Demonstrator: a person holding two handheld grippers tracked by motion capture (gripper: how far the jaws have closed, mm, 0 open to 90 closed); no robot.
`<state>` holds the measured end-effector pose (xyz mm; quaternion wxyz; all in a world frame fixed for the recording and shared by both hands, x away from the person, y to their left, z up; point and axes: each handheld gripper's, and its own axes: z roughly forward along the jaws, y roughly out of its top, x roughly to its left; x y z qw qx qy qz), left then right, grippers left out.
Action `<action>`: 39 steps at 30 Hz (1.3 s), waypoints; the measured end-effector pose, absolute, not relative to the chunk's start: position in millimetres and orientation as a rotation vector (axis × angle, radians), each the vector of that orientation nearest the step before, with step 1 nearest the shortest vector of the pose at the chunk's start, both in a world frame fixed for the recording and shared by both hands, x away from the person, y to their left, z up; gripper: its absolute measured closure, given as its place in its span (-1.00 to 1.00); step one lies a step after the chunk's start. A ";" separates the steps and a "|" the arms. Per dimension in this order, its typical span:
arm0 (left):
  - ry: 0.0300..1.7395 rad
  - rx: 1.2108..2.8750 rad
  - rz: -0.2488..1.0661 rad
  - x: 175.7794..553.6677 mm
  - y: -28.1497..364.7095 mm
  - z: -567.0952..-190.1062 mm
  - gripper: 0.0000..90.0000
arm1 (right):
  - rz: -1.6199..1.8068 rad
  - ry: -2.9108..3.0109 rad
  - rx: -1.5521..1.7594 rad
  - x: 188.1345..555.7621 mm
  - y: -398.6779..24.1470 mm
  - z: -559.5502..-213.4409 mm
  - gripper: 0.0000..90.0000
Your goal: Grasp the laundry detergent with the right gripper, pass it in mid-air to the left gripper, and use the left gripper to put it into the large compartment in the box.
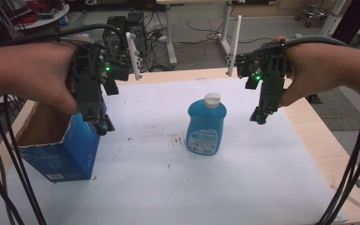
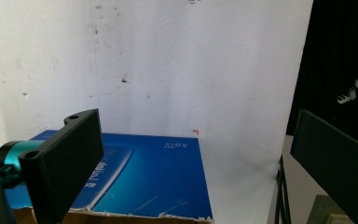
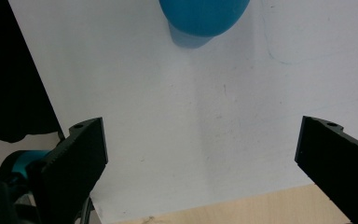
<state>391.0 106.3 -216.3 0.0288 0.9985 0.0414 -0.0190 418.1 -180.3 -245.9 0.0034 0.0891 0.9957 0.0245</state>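
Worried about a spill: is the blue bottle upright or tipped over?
Upright. The blue bottle stands on its base on the white mat, its white cap on top, with no gripper touching it.

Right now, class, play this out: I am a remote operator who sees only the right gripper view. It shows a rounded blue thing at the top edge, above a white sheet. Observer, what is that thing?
Observer: It is a blue bottle standing upright on the sheet, and it has a white cap on top.
Operator: Is anything else on the sheet?
Observer: Yes. An open blue box stands at the sheet's left edge, apart from the bottle.
Operator: Where is the left claw?
Observer: The left claw hangs at the box's right wall. Its jaws are wide apart and hold nothing.
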 end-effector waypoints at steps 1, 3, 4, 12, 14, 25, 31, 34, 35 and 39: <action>0.128 3.081 -0.059 391.0 106.3 -216.3 -0.95 | 0.077 3.121 0.279 418.1 -180.3 -245.9 -0.97; 0.127 3.083 -0.058 391.9 106.8 -217.0 -0.95 | 0.096 3.116 0.295 417.1 -181.8 -246.4 -0.97; 0.126 3.083 -0.056 392.2 106.9 -217.5 -0.95 | 0.097 3.115 0.298 416.8 -182.2 -246.9 -0.97; 0.122 3.078 -0.066 393.8 107.1 -221.3 -0.95 | 0.114 3.106 0.306 415.7 -185.9 -254.0 -0.97; 0.118 3.081 -0.066 393.9 107.4 -221.2 -0.95 | 0.120 3.106 0.307 415.1 -186.3 -257.9 -0.97; 0.125 3.073 -0.065 391.1 111.7 -220.4 -0.95 | 0.348 3.122 0.359 413.5 -194.6 -286.4 -0.97; 0.127 3.073 -0.064 388.5 112.4 -219.2 -0.95 | 0.521 3.101 0.410 412.5 -206.8 -303.1 -0.97; 0.125 3.071 -0.058 387.2 112.2 -219.1 -0.95 | 0.661 3.068 0.460 411.5 -217.6 -308.4 -0.97; 0.124 3.075 -0.059 386.8 112.0 -218.8 -0.95 | 0.698 3.054 0.469 411.4 -220.2 -309.7 -0.97; 0.114 3.075 -0.052 385.6 111.9 -218.5 -0.95 | 0.818 2.995 0.516 407.5 -228.8 -315.7 -0.97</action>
